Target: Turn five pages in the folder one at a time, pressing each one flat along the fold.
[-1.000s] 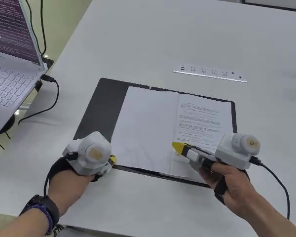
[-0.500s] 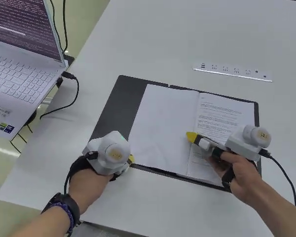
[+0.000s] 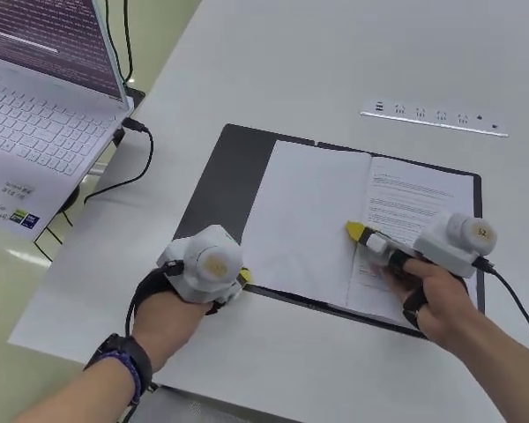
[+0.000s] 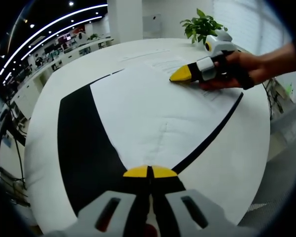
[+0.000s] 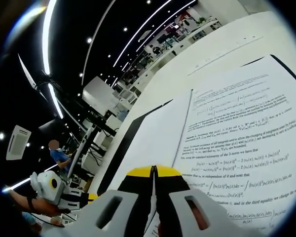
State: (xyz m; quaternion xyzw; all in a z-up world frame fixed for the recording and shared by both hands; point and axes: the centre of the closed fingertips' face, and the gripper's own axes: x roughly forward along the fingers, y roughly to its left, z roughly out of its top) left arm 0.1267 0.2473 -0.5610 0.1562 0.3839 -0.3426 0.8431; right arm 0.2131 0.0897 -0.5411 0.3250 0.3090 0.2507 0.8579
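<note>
While R gripper [image 3: 356,232], jaws together, noses the fold [image 3: 364,189] at folder's [image 3: 219,181] 4 o'clock, L gripper [image 3: 243,278], also closed, sits at 7; hard drag may crease pg [image 3: 304,211].

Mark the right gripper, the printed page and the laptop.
right gripper [image 3: 355,232]: head view, at its yellow tips.
printed page [image 3: 423,201]: head view, middle of the text block.
laptop [image 3: 35,132]: head view, on its keyboard.

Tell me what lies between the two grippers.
The blank page of the folder, with nothing on it, fills the stretch from left gripper to right gripper, in the head view.
</note>
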